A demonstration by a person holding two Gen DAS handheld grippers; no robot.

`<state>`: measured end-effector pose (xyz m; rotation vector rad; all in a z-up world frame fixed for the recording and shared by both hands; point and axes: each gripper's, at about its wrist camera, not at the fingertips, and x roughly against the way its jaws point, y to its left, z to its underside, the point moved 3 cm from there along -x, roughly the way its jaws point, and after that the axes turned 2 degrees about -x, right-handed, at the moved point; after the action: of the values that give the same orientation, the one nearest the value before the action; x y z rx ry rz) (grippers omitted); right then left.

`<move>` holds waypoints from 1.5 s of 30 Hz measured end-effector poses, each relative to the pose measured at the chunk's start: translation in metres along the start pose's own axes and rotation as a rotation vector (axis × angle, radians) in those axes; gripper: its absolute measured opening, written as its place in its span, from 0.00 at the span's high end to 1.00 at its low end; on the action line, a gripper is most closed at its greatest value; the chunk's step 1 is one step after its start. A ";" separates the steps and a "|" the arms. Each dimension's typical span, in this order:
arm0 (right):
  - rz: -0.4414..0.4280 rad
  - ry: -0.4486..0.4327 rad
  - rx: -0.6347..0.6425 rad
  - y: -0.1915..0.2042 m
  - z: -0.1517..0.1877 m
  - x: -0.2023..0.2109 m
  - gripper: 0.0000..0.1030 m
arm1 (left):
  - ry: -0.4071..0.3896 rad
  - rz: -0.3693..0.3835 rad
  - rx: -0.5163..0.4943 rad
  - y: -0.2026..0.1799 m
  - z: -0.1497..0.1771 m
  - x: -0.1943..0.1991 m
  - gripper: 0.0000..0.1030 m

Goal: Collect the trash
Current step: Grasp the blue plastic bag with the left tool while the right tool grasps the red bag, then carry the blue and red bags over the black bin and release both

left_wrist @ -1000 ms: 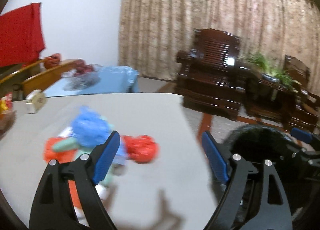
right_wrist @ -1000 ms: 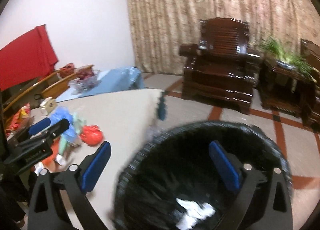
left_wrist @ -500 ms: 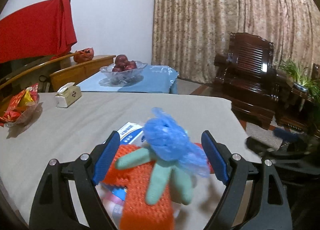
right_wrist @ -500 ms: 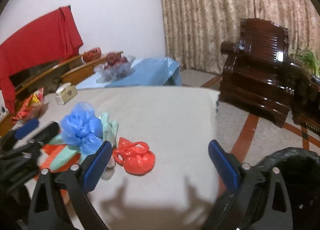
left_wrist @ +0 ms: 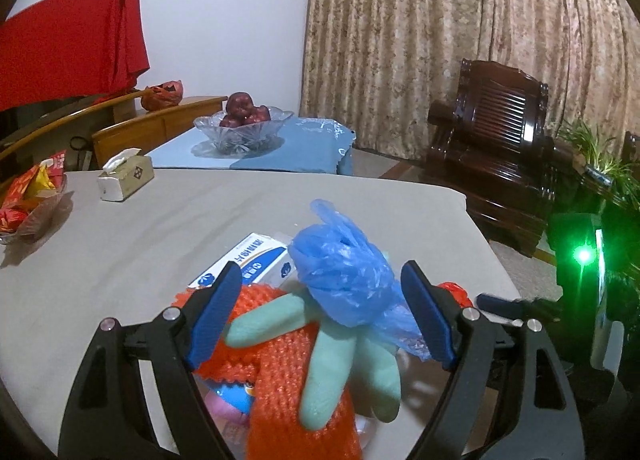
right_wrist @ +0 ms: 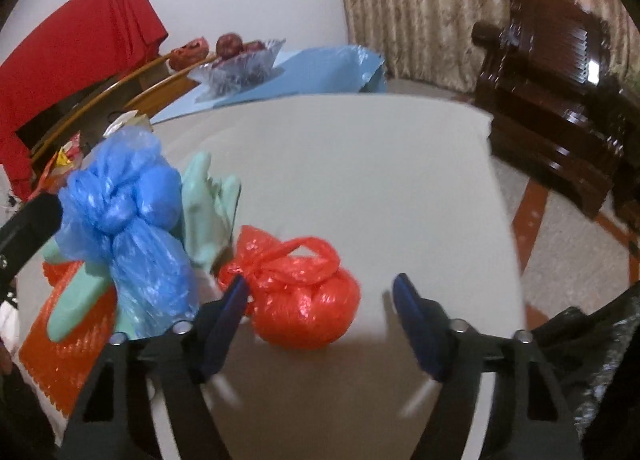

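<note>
A knotted blue plastic bag (left_wrist: 344,276) lies on a green rubber glove (left_wrist: 320,352) and an orange knitted cloth (left_wrist: 288,372) on the grey table (left_wrist: 160,228). My left gripper (left_wrist: 320,312) stands open around this pile, its pads off the bag. A white and blue box (left_wrist: 248,260) lies just behind. To the right sits a knotted red plastic bag (right_wrist: 308,300), between the jaws of my right gripper (right_wrist: 320,284). Those jaws are closing; the right pad is still clear of the bag. The blue bag (right_wrist: 124,212) is beside it on the left.
A black trash bag (right_wrist: 592,340) hangs past the table's right edge. A tissue box (left_wrist: 126,176) and a snack dish (left_wrist: 28,200) stand at the far left. Behind are a glass fruit bowl (left_wrist: 244,128) on a blue cloth and a dark armchair (left_wrist: 500,148).
My left gripper moved over the pile, so the blue bag now sits between its fingers. My right gripper swung from the black trash bag down to the red bag, and its jaws narrowed.
</note>
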<state>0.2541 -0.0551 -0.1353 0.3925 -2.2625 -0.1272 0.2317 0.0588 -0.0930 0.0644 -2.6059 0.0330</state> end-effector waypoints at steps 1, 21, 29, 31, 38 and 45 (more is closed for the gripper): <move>-0.016 0.015 0.005 0.001 0.002 -0.002 0.49 | 0.004 0.002 0.000 -0.001 0.000 -0.002 0.24; 0.030 -0.122 0.038 -0.003 -0.010 0.054 0.54 | 0.039 0.048 -0.039 -0.032 0.001 -0.022 0.73; 0.047 -0.187 0.028 -0.011 -0.014 0.089 0.54 | -0.027 0.109 -0.051 -0.053 -0.007 0.004 0.77; 0.054 -0.205 0.026 -0.014 -0.014 0.099 0.54 | -0.042 0.127 -0.056 -0.059 -0.009 0.011 0.77; 0.079 -0.248 0.021 -0.022 -0.010 0.134 0.54 | -0.094 0.183 -0.107 -0.091 -0.007 0.044 0.77; 0.122 -0.262 0.005 -0.039 0.004 0.164 0.54 | -0.112 0.232 -0.144 -0.122 0.004 0.067 0.77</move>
<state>0.1586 -0.1448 -0.0287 0.2509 -2.5391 -0.1160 0.1781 -0.0654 -0.0613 -0.2953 -2.7054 -0.0774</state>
